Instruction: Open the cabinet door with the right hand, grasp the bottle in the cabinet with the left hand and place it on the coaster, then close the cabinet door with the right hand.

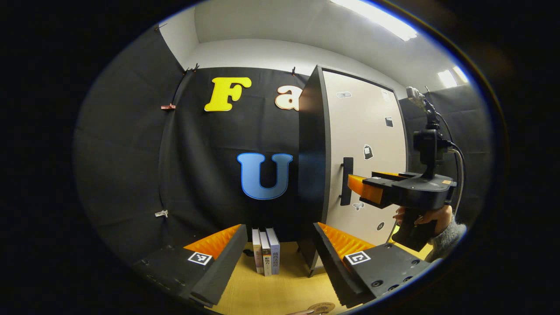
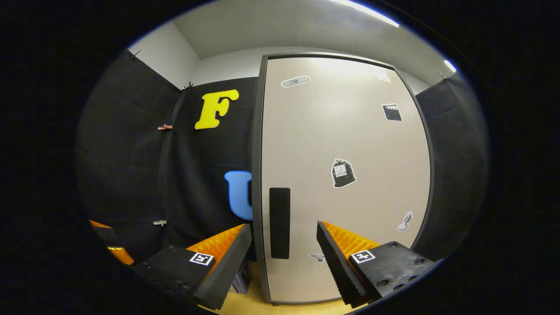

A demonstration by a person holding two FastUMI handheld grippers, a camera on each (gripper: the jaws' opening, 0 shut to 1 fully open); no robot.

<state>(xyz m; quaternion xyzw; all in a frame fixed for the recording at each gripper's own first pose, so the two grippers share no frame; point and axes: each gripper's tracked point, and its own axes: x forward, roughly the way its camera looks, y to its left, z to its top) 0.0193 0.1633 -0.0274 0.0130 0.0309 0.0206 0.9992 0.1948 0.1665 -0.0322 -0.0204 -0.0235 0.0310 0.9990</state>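
The tall cabinet stands on the table with its beige door shut, so its inside is hidden. A black vertical handle sits at the door's left edge. My right gripper is open, and the handle stands between its fingers, slightly ahead of them. From the left gripper view, the right gripper is held by a hand, with its tips just short of the handle. My left gripper is open and holds nothing, left of the cabinet. A round coaster lies on the table near it.
Three books stand upright on the wooden table, against the black cloth wall left of the cabinet. Stickers dot the door. Part of the left gripper shows at the left edge of the right gripper view.
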